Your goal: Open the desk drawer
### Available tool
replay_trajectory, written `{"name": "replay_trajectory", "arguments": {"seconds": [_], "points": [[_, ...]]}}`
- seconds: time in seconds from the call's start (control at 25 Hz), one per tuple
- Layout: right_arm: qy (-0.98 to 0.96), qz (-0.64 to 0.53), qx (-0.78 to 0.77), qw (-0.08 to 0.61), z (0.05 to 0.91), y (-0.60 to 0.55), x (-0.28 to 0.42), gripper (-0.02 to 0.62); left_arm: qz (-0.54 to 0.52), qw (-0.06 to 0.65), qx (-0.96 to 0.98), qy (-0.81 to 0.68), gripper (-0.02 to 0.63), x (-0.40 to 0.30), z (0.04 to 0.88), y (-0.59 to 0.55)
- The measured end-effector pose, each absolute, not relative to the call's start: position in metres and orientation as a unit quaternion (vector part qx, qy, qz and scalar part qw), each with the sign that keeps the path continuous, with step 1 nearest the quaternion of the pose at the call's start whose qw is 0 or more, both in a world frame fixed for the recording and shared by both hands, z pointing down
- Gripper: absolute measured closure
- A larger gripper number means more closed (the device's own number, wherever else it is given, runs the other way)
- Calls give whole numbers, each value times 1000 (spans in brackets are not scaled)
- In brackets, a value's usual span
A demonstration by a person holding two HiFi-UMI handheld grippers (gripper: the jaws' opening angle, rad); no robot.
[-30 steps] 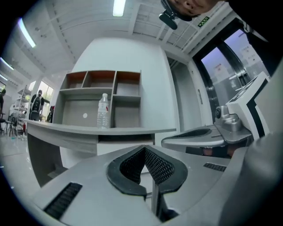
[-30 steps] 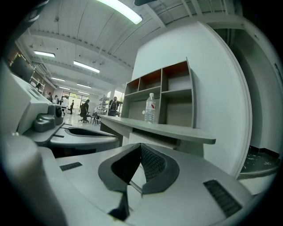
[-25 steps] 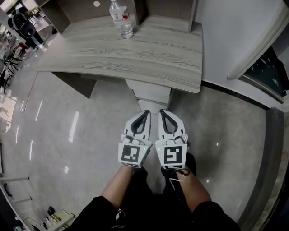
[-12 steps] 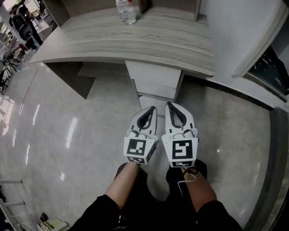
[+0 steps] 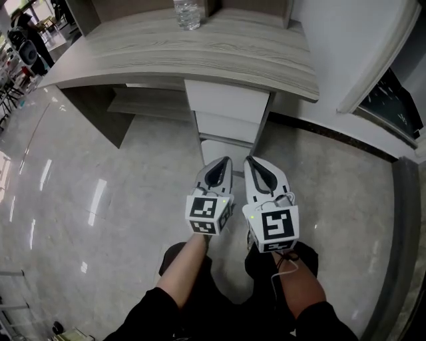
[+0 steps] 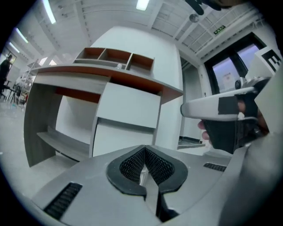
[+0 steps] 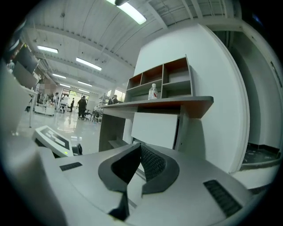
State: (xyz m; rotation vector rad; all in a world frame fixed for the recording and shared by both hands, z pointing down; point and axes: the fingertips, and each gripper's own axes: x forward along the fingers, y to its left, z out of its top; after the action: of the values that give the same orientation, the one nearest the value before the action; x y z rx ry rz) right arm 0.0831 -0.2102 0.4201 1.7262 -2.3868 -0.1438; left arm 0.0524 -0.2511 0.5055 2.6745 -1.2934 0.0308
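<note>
While near the shut desk drawer (image 5: 226, 101), left tool (image 5: 224, 162) and right tool (image 5: 250, 160), both pinched together, empty.

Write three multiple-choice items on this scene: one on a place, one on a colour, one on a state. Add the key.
1. The water bottle stands:
A. on the desk top
B. under the desk
C. between a gripper's jaws

2. The drawer fronts under the desk are:
A. black
B. white
C. red

3. The left hand-held gripper is:
A. shut and empty
B. wide open
C. shut on the bottle

Key:
1 A, the bottle stands upright on the far part of the wood-grain top.
2 B, the fronts show white in every view.
3 A, its jaws meet with nothing between them in the left gripper view.
</note>
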Motion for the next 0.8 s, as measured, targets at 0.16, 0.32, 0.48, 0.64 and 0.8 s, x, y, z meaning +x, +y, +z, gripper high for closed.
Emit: {"name": "replay_trajectory", "arguments": {"seconds": [0.16,0.32,0.48,0.64,0.8], "points": [[-811,-35,576,90,421,-211,90,589,6,125,889,-440,601,55,533,-263],[-810,-49,577,91,419,-211,96,589,-8,154,889,-431,560,62,551,-274],[-810,-29,579,88,425,-211,103,589,-55,211,885,-412,527,67,562,-289],[-820,-33,565,90,425,-214,99,589,-151,307,863,-372,489,69,578,-313],[-827,-36,556,80,421,-217,96,589,-241,393,823,-331,461,68,596,-337]]}}
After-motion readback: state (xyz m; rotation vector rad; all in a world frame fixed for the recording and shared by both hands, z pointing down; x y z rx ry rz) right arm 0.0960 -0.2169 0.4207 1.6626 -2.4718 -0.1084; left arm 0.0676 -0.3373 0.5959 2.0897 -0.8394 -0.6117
